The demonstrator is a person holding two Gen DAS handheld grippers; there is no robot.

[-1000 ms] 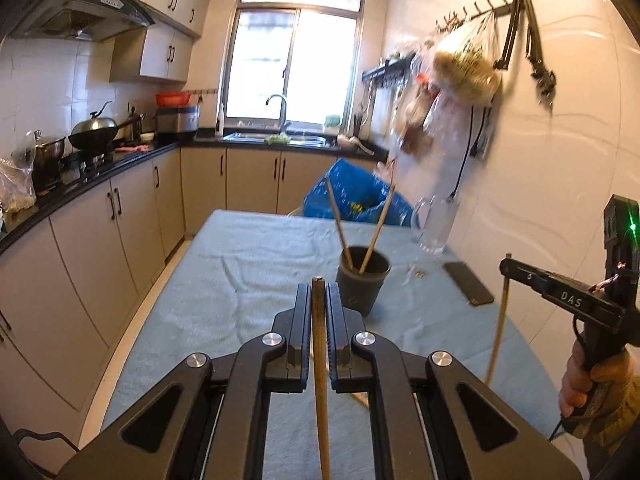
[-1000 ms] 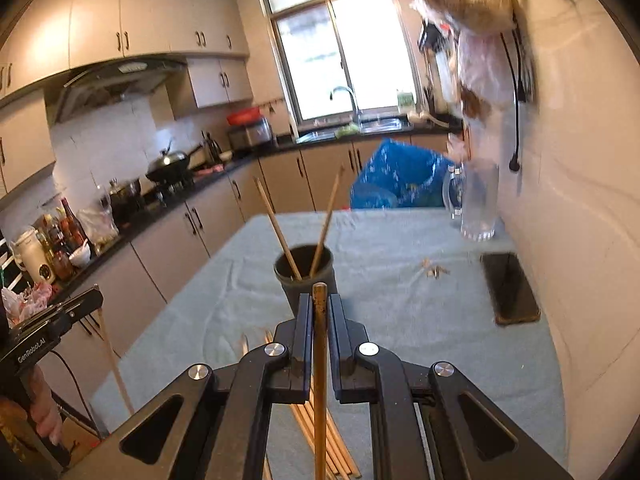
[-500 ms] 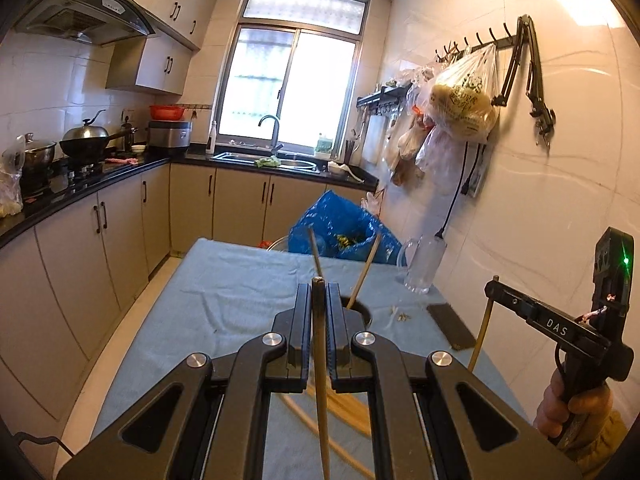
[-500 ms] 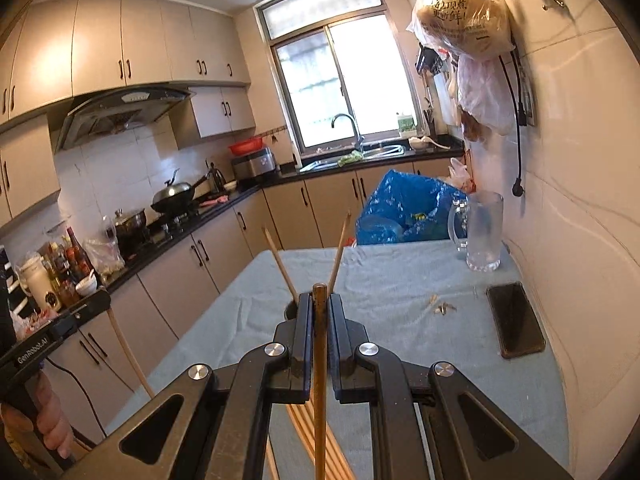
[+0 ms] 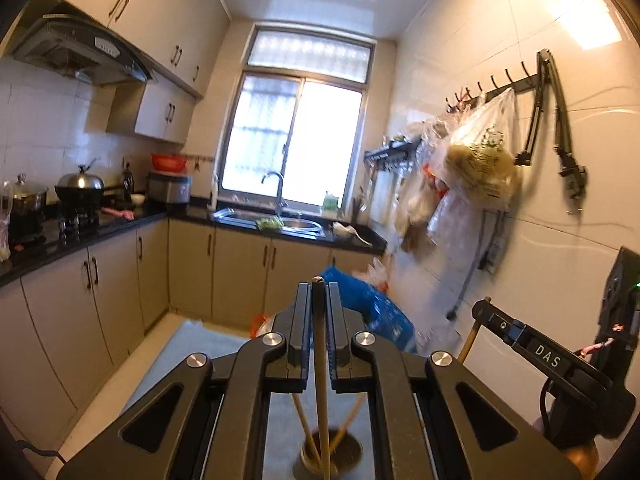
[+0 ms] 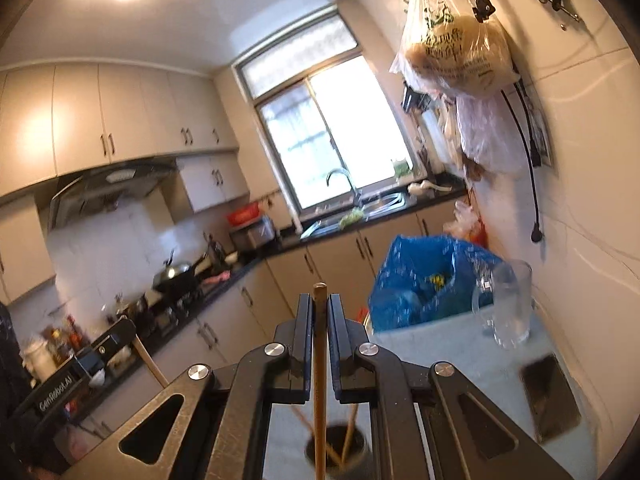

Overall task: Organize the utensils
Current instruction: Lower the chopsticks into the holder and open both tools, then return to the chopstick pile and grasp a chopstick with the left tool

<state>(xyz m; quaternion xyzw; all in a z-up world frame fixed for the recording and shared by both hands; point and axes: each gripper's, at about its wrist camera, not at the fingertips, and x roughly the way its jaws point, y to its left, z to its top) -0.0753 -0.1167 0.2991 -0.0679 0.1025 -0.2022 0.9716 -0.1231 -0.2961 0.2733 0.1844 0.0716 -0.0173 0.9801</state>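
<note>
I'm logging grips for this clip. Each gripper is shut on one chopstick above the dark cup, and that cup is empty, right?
Not quite. The left gripper and right gripper are each shut on one chopstick, but the dark cup is not empty: the right wrist view shows two chopsticks already leaning in it.

I see the cup (image 6: 336, 450) on the table (image 6: 452, 356) below my grippers, two chopsticks (image 6: 349, 428) in it; the glass mug (image 6: 508, 304) and phone (image 6: 550, 396) lie right, the bag (image 6: 420, 276) behind.
</note>
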